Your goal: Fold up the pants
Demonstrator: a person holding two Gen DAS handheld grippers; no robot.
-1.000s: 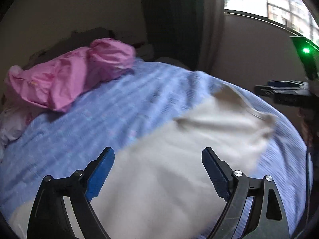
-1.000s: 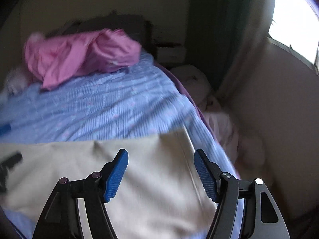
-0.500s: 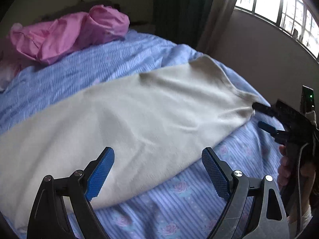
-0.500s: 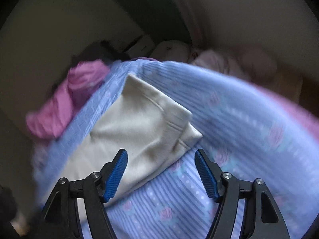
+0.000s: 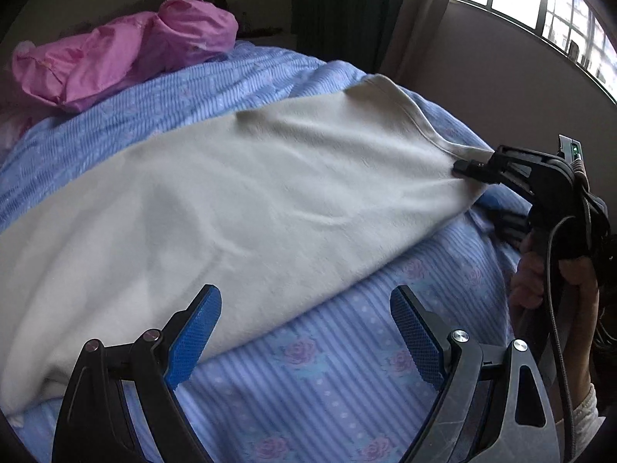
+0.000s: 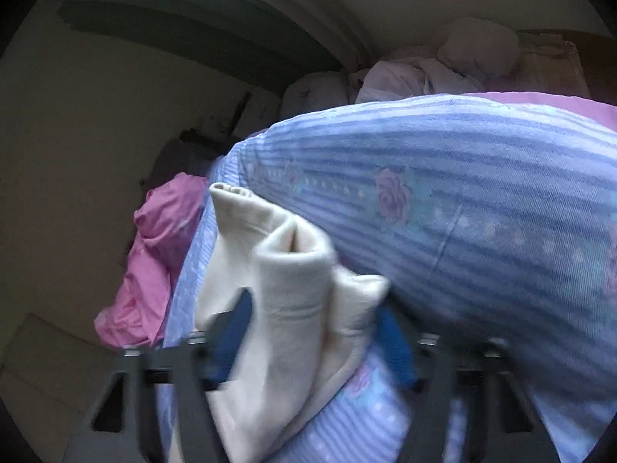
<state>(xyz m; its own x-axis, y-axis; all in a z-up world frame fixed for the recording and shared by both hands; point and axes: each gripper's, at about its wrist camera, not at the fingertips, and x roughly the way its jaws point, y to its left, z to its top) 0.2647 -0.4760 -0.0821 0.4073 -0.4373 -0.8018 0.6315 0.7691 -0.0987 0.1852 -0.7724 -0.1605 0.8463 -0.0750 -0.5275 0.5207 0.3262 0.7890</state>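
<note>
Pants (image 5: 239, 200) lay flat across my blue bedspread (image 5: 347, 378). Right gripper (image 6: 308, 320) was pinching the cuff end, left gripper (image 5: 304, 328) spread wide over the near edge. Thick bunched fabric could've slipped out mid-lift, I reckoned.

A home bedroom is shown: a bed (image 5: 327, 378) covered by a blue striped sheet printed with roses, a crumpled pink quilt (image 5: 123, 50) heaped at its far end, dark green curtains (image 5: 339, 7) and a barred window (image 5: 547, 11) beyond the bed.
</note>
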